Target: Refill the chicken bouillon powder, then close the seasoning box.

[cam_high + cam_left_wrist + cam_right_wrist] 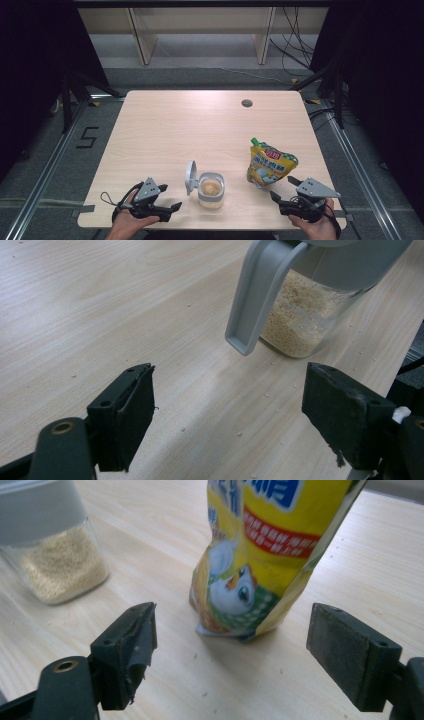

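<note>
A yellow pouch (270, 166) stands upright on the table (175, 125), toward the near right corner, its green cap at the top left. The right tool (284, 189) sits just in front of it near the table's edge, jaws spread wide and holding nothing. In the right gripper view the pouch (260, 555) stands beyond the two jaws, apart from both, with bare wood between them.

To the left of the pouch, well apart from it, stands a clear jar (211, 190) partly filled with pale grains. Its grey lid (190, 177) is flipped open and stands up at the jar's left side. In the left gripper view the jar (305, 315) is close ahead and the lid (255, 300) hangs down toward the table, with scattered crumbs on the wood around it.

The left tool (169, 197) rests at the near left edge, pointing toward the jar, jaws wide and empty. Nothing lies between either tool and the thing before it.

Farther back, a small round hole (246, 103) is set in the tabletop, and beyond the table stand shelf legs (142, 42) and loose cables (295, 45) on the floor.
</note>
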`<state>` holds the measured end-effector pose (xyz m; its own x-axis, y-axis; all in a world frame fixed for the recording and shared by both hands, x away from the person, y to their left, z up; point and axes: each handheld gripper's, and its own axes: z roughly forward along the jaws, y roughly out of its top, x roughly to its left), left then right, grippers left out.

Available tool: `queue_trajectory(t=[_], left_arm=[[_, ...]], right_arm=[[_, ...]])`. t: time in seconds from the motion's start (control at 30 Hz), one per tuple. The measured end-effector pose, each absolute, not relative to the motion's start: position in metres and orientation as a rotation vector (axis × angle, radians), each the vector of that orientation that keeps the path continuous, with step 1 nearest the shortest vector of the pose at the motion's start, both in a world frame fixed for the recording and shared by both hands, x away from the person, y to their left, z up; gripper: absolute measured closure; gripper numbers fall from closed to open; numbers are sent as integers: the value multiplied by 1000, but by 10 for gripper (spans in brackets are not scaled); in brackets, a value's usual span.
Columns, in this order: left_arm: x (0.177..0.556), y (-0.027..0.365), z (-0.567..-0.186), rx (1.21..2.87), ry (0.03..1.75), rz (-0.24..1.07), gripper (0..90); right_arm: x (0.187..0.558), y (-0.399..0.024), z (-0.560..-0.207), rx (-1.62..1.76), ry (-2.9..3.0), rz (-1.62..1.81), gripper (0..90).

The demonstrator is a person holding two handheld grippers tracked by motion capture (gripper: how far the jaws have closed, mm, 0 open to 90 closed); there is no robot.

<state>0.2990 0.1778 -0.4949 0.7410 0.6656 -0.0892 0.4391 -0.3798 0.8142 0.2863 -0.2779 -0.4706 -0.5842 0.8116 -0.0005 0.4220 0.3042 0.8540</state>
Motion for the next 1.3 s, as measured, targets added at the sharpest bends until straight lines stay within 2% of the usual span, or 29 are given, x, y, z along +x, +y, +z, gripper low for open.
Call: queue_trajectory(t=[0.3,0.33,0.57,0.67,0.7,0.73,0.77,0.8,0.83,0.97,1.07,1.3], left_arm=[[299,181,-492,2069,829,329,202],[298,179,-493,2035,855,333,202],[296,178,-490,2036,860,330,263],[296,180,-487,2035,851,339,376],[297,181,-486,2043,838,346,376],[296,180,-487,2018,852,342,469],[296,181,-486,2021,850,344,469],[295,181,-486,2015,854,342,551],[295,182,-485,2023,849,357,551],[292,182,-479,2001,835,408,759],[291,182,-474,1995,839,436,871],[291,176,-466,2008,801,429,892]], right_arm=[[283,-276,-474,1030,2202,1153,202],[283,-276,-475,1028,2202,1149,202],[281,-278,-477,1067,2212,1148,198],[283,-278,-478,1052,2231,1140,201],[283,-278,-478,1052,2231,1140,201],[283,-278,-478,1055,2237,1135,202],[283,-278,-478,1055,2237,1135,202],[282,-278,-478,1068,2239,1130,202],[282,-278,-478,1068,2239,1130,203],[283,-278,-478,1058,2234,1153,206],[283,-278,-478,1058,2233,1155,206],[280,-279,-479,1102,2216,1141,210]])
